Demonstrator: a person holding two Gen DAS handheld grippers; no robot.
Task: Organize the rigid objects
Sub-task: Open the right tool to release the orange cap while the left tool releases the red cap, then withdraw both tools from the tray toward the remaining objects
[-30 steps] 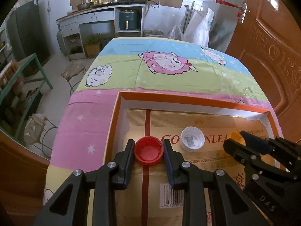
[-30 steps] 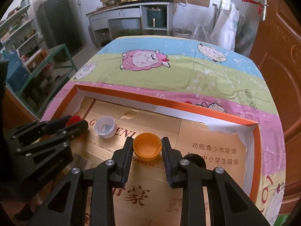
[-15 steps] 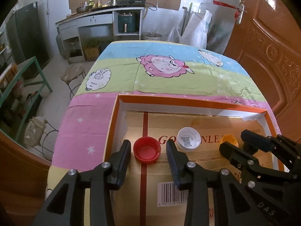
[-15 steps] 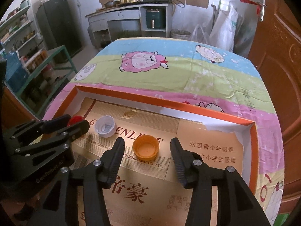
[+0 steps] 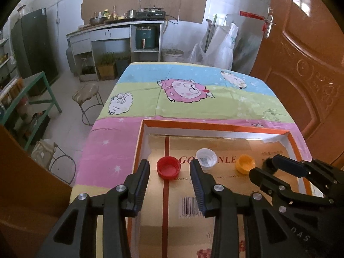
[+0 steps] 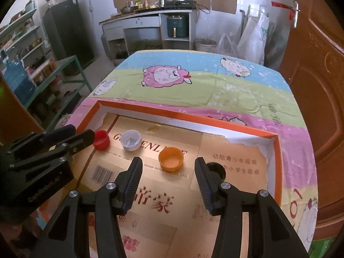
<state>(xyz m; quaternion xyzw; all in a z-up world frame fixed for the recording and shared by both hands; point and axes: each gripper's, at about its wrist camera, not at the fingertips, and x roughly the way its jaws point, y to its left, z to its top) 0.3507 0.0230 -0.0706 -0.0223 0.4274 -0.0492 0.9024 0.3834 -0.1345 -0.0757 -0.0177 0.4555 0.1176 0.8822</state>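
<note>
Three bottle caps lie open side up in a row on the cardboard floor of an orange-rimmed box (image 5: pixel 215 126): a red cap (image 5: pixel 168 168), a white cap (image 5: pixel 206 156) and an orange cap (image 5: pixel 245 163). My left gripper (image 5: pixel 169 183) is open and empty, just behind the red cap. In the right wrist view my right gripper (image 6: pixel 168 182) is open and empty, just behind the orange cap (image 6: pixel 171 158); the white cap (image 6: pixel 130 140) and red cap (image 6: pixel 101 139) lie to its left. Each gripper shows in the other's view, the right one (image 5: pixel 266 172) and the left one (image 6: pixel 81 135).
The box (image 6: pixel 193 118) sits on a table covered with a cartoon sheep cloth (image 5: pixel 187 90). A round hole (image 6: pixel 215 169) is in the cardboard near my right gripper. A stool (image 5: pixel 86 90) and green rack (image 5: pixel 32 99) stand left of the table; a wooden door (image 5: pixel 311 64) stands right.
Both grippers have opened and let go of their caps, red on the left and orange on the right. Both have pulled back and up; the caps stay on the cardboard.
</note>
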